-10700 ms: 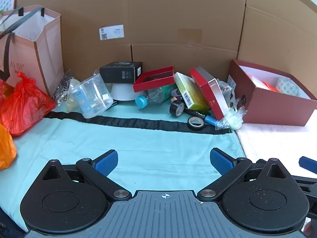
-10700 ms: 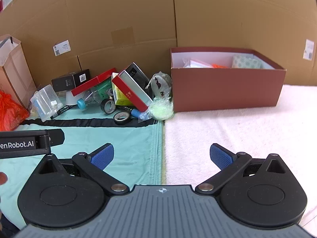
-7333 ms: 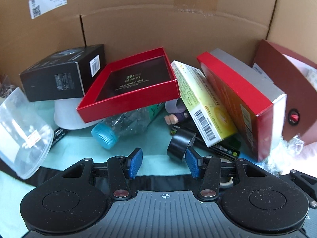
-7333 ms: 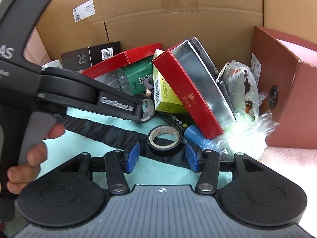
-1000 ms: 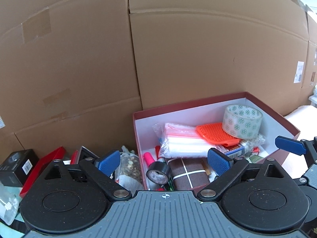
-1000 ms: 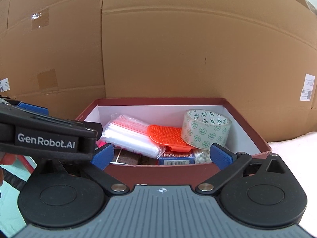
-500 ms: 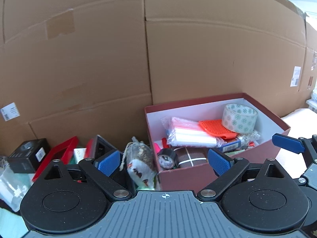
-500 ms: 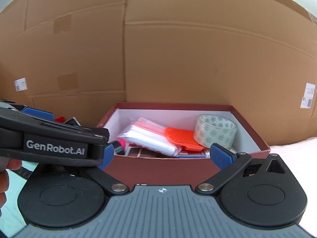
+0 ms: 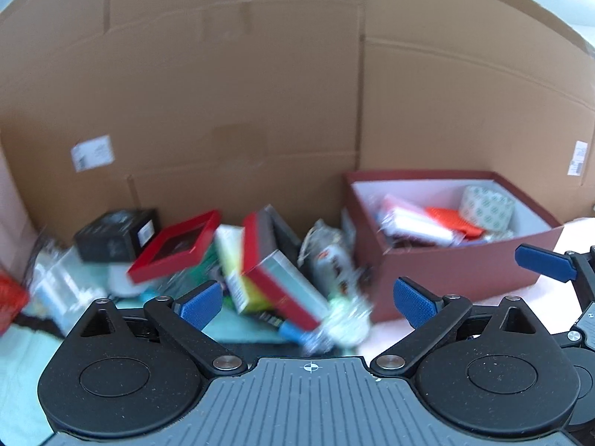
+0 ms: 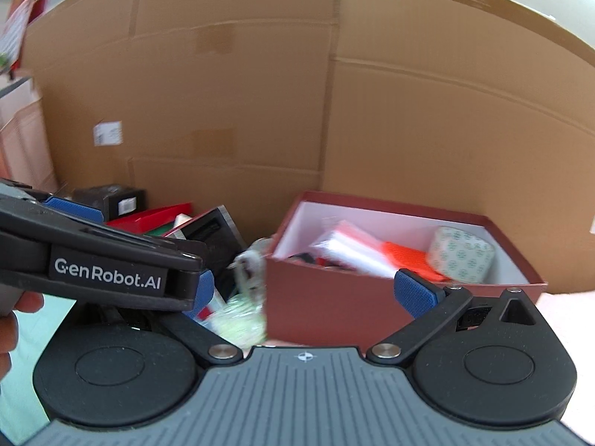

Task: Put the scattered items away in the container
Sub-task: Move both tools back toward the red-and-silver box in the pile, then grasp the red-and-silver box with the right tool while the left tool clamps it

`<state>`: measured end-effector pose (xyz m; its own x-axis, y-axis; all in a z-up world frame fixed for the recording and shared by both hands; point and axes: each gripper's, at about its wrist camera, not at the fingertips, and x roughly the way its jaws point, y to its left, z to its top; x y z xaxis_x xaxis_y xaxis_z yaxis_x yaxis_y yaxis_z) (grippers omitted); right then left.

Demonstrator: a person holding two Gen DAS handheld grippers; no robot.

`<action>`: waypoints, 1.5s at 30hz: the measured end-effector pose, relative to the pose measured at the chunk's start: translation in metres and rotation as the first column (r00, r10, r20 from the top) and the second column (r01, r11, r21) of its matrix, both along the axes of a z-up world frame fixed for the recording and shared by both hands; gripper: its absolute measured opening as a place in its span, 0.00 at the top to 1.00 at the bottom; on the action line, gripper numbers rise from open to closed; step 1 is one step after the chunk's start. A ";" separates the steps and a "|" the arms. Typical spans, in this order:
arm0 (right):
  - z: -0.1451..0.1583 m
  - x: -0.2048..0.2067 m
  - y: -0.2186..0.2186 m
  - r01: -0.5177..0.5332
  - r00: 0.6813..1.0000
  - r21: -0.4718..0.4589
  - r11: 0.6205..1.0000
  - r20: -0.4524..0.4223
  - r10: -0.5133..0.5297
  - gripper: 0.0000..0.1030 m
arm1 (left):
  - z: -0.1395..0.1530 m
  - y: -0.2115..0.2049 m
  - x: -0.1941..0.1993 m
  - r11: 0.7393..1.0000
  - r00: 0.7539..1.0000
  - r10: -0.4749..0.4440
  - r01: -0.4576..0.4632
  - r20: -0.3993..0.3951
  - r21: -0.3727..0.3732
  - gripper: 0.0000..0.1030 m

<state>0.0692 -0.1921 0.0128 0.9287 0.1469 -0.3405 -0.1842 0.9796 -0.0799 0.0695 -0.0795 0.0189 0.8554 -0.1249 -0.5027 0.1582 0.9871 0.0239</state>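
Note:
The dark red box [image 9: 457, 260] stands at the right and holds a patterned tape roll [image 9: 487, 206], an orange pad and plastic bags. It also shows in the right wrist view [image 10: 334, 297]. Left of it lies a blurred pile: a red and silver box [image 9: 282, 282], a red lid [image 9: 174, 245], a black box [image 9: 115, 236], a yellow-green box and a crinkled bag [image 9: 346, 316]. My left gripper [image 9: 308, 303] is open and empty, in front of the pile. My right gripper [image 10: 301, 290] is open and empty, facing the box's left front corner.
Cardboard walls [image 9: 260, 111] close the back. A teal cloth [image 9: 22, 356] covers the left of the table and a pale towel [image 9: 550, 290] the right. A clear tub and a red bag [image 9: 11, 297] sit at far left. The left gripper's body [image 10: 104, 260] crosses the right wrist view.
Both grippers have pulled back and swung left from the red box. The pile has come into the centre of the left wrist view. Both stay open and empty.

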 end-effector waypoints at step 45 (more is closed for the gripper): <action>-0.052 0.075 0.083 -0.113 0.989 0.035 0.993 -0.091 0.116 0.29 | -0.012 0.050 0.105 0.992 0.985 -0.099 0.086 -0.142 -0.091 0.15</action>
<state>0.1446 -0.1091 -0.0391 0.8699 0.2617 -0.4182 -0.3004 0.9534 -0.0281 0.1740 -0.0291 0.0072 0.7566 -0.2472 -0.6053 0.2446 0.9656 -0.0886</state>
